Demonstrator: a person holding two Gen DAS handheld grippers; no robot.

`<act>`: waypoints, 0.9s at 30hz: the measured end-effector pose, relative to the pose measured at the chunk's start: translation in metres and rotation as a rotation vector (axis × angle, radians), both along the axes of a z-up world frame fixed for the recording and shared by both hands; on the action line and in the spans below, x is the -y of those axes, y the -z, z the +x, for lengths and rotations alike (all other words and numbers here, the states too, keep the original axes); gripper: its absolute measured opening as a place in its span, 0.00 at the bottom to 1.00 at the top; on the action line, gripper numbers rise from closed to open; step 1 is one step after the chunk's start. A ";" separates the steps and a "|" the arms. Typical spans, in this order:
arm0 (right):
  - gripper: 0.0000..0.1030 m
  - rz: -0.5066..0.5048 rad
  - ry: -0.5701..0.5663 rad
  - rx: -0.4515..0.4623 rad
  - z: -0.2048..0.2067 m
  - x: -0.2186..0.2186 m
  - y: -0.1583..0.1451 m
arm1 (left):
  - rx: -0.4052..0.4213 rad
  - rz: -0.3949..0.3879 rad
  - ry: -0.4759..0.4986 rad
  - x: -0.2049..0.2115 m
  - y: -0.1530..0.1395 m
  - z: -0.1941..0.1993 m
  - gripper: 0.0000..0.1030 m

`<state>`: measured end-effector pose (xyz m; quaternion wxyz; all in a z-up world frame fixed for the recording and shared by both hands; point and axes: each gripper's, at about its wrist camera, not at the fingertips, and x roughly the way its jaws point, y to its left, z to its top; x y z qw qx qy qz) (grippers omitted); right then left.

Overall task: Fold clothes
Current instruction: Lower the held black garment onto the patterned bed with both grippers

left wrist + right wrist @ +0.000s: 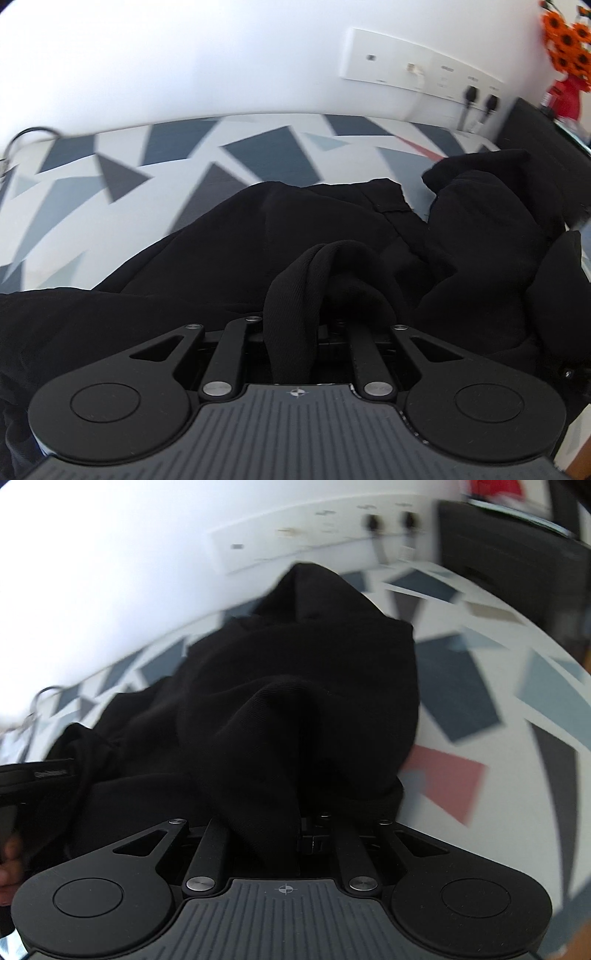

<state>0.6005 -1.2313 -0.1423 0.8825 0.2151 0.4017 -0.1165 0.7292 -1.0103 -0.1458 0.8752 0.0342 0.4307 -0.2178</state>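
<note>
While both tongs point steeply down at the patterned tabletop (110, 173), each is clamped on a bunched fold of the same black garment (229, 251).

At the left gripper (325, 295), the jaws are drawn together on a ridge of cloth that rises straight out of them; the fingertips themselves are buried in the fabric. To the left of these tongs and beyond them, the garment lies spread flat on the table, with its far edge running roughly across the view. To their right, the cloth heaps up into a raised lump. A wall socket strip (424, 62) sits further off, past the table's far edge.

At the right gripper (295, 775), the jaws are likewise closed on a fold, and the garment mounds up directly ahead of them, peaking away from the tongs toward the wall. Its bulk trails off to their left, where the other tool's body shows at the frame edge. To their right lies bare patterned table.
</note>
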 end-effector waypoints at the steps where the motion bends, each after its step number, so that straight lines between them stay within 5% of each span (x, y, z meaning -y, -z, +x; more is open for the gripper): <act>1: 0.10 0.000 0.028 -0.006 -0.005 0.002 0.000 | 0.001 -0.005 0.017 0.005 0.001 0.000 0.13; 18: 0.10 -0.009 0.348 -0.056 -0.077 0.041 -0.001 | 0.028 -0.012 0.250 0.098 0.000 -0.018 0.13; 27: 0.15 -0.013 0.350 -0.096 -0.082 0.056 -0.003 | -0.077 -0.122 0.235 0.076 -0.009 -0.010 0.15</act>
